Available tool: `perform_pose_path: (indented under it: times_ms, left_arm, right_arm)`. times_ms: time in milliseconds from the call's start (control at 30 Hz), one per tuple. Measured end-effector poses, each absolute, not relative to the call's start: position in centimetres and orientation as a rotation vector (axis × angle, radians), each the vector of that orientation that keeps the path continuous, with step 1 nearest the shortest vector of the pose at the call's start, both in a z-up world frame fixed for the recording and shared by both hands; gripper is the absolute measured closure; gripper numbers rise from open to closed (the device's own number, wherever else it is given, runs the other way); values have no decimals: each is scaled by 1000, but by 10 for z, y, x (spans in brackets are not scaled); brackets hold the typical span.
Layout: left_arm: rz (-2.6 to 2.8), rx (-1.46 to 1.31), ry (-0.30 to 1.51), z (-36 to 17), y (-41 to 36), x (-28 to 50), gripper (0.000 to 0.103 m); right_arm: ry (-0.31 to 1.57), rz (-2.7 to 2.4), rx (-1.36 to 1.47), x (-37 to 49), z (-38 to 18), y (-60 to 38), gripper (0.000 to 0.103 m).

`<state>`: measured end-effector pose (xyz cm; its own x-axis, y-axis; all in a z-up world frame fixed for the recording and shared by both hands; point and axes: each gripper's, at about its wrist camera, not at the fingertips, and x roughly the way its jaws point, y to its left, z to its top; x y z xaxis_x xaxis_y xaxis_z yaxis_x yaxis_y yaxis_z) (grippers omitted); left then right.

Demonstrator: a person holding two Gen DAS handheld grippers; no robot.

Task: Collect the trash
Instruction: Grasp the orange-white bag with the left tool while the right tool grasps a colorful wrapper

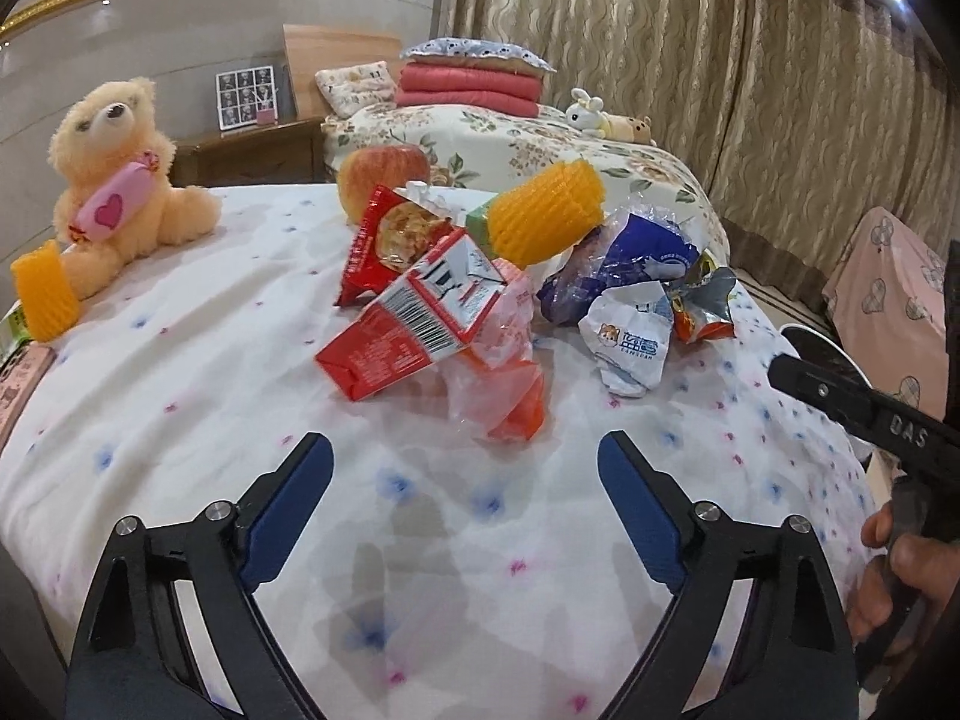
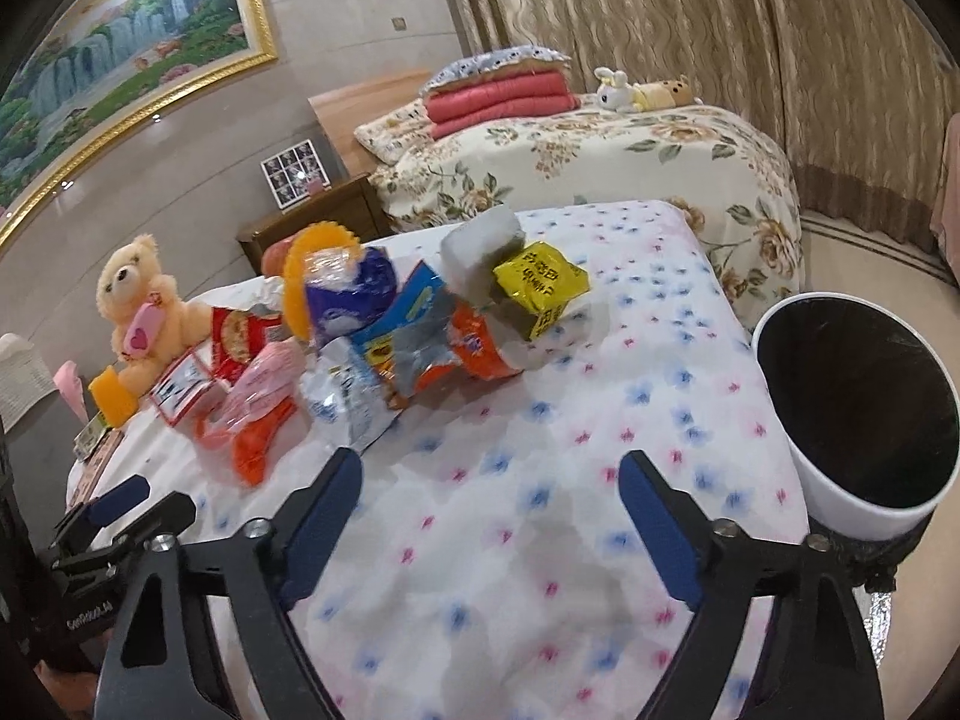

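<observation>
your left gripper (image 1: 465,468) and right gripper (image 2: 492,483) both hang wide over the flowered bedspread (image 1: 180,372) with nothing between their blue pads, short of a heap of trash at its middle. "das" reads white on the black gripper arm (image 1: 870,414) at the left view's right edge; the print on the red carton (image 1: 414,324), with its barcode, and on the yellow packet (image 2: 540,288) is too small to read. crumpled blue, white and orange wrappers lie among them, and a white bin (image 2: 852,414) with a dark inside stands just beside the bed's right edge.

left claw (image 1: 465,468) agape, empty; right claw (image 2: 491,483) likewise
</observation>
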<state>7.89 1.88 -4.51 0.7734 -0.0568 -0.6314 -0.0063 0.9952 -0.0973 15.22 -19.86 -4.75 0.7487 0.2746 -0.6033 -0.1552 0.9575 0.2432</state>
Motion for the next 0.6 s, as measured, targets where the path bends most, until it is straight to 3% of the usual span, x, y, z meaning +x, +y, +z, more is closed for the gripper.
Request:
perform_pose_path:
  times_ms: [367,467,567,600]
  left_arm:
    - [-22,-84,753,-55,9,118,24]
    - [-27,-90,770,-57,7,126,31]
    - [-33,-79,790,-60,6,134,44]
    - [-34,-74,797,-61,6,135,55]
  right_arm:
    - [732,292,227,202,-49,-193,45]
    - [745,302,232,213,-51,-192,55]
    - [758,310,240,219,-55,-193,78]
    - [762,312,245,221,-56,-194,90]
